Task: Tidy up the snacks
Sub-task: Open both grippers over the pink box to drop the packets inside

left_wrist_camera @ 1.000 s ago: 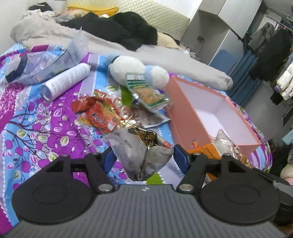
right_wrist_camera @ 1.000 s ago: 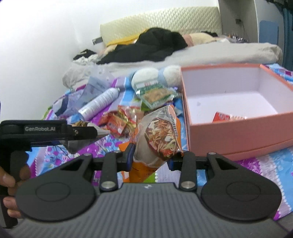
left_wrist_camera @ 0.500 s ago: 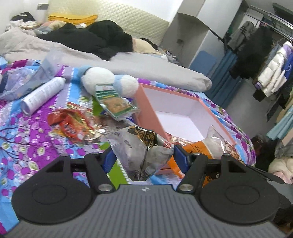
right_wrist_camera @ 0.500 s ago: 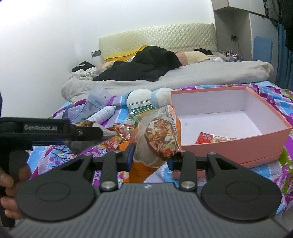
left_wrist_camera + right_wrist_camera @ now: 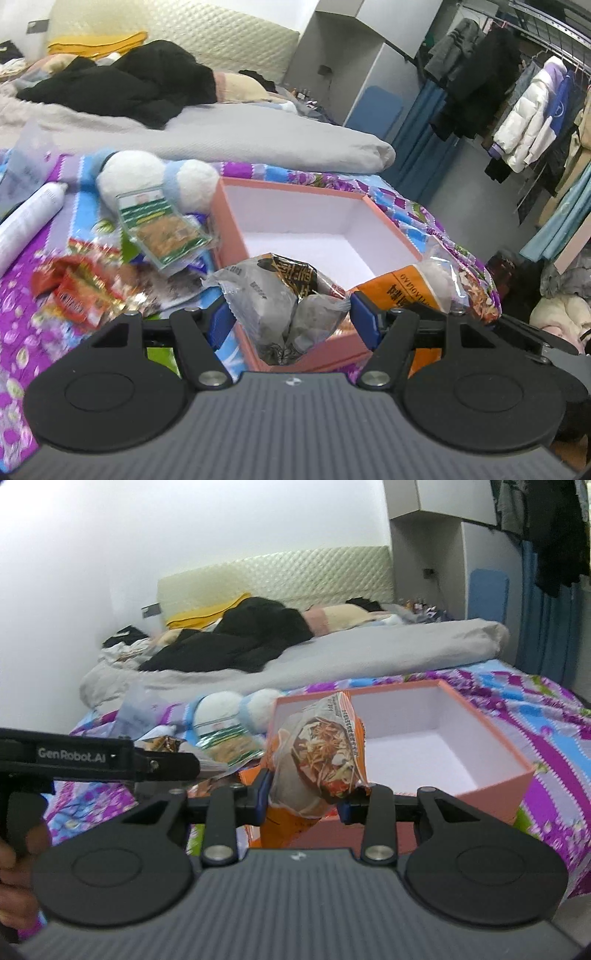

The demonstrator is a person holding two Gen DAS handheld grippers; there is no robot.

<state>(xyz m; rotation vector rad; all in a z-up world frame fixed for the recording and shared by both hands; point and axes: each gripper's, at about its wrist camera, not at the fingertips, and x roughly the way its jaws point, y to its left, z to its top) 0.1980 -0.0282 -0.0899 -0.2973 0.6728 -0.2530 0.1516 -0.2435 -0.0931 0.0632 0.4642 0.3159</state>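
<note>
The left gripper (image 5: pixel 290 317) pinches a grey snack packet (image 5: pixel 284 295), hiding the near wall of the pink box (image 5: pixel 295 199). The right gripper (image 5: pixel 308 794), narrower, clamps an orange noodle-print packet (image 5: pixel 317 760) before the box's near-left corner. The blurred red wrappers (image 5: pixel 77 291) left of the box are unreadable.

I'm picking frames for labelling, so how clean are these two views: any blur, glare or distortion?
Left wrist view: the red snack packets are smeared by motion, while the held grey snack bag is sharp; fisheye bends the clothes rail.
Right wrist view: the white wall is blown out, the background soft; the orange noodle snack bag reads clearly.
</note>
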